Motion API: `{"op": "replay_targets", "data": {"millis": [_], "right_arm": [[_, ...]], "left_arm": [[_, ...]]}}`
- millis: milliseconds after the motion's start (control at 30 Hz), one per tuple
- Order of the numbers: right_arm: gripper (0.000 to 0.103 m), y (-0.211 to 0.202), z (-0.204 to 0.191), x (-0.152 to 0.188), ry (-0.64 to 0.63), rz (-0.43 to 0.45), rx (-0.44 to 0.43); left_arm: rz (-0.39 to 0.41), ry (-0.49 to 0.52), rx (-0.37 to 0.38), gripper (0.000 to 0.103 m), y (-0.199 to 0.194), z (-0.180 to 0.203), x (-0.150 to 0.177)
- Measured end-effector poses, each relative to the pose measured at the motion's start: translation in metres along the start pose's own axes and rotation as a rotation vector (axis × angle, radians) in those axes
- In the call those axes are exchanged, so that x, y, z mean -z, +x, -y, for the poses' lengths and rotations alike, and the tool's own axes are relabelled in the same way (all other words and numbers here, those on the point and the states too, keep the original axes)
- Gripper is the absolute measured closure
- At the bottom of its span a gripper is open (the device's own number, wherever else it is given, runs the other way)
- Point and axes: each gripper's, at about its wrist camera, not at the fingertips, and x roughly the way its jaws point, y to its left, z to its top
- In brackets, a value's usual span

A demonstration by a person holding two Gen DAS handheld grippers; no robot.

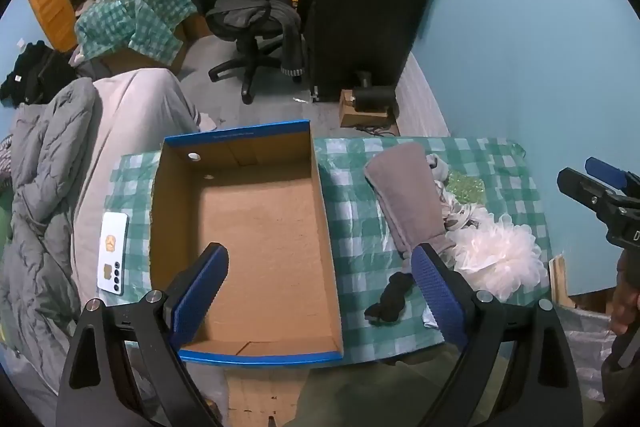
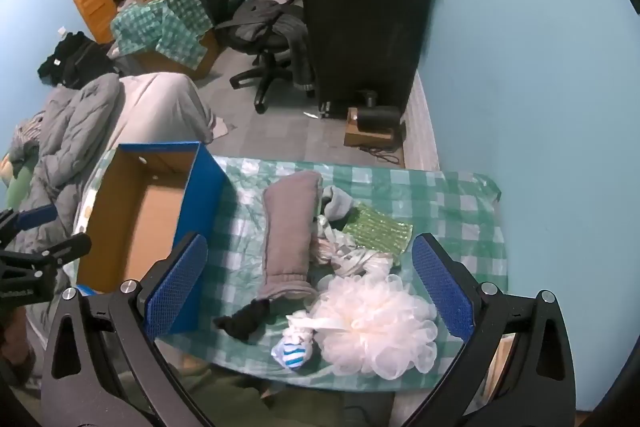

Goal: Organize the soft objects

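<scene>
a heap of soft things lies on the green-and-white checked tablecloth (image 2: pixel 440 195), just right of the open blue cardboard box with a bare brown inside (image 1: pixel 256 227): a rolled grey towel (image 2: pixel 290 235) nearest the box, a fluffy pale pink mesh bath pouf (image 2: pixel 384 327), a black sock (image 2: pixel 244 321), a blue-striped white sock (image 2: pixel 294 349) and a sparkly green cloth (image 2: pixel 378 231) farther right. the left gripper (image 1: pixel 320 281) hangs above the box's right wall, jaws wide and empty. the right gripper (image 2: pixel 310 277) hovers over the heap, jaws wide, gripping nothing. a white phone (image 1: pixel 113 253) lies left of the box
</scene>
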Motion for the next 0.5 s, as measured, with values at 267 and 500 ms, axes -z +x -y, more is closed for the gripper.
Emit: {"op": "replay_targets", "data": {"millis": [267, 500], "right_arm": [[0.002, 0.002, 0.004, -0.001, 0.011, -0.011, -0.027], [0.002, 0.003, 0.007, -0.004, 0.013, -0.012, -0.028]], "left_arm": [[0.004, 0.012, -0.014, 0.009, 0.001, 0.014, 0.000], [0.023, -0.020, -0.004, 0.009, -0.002, 0.008, 0.002]]}}
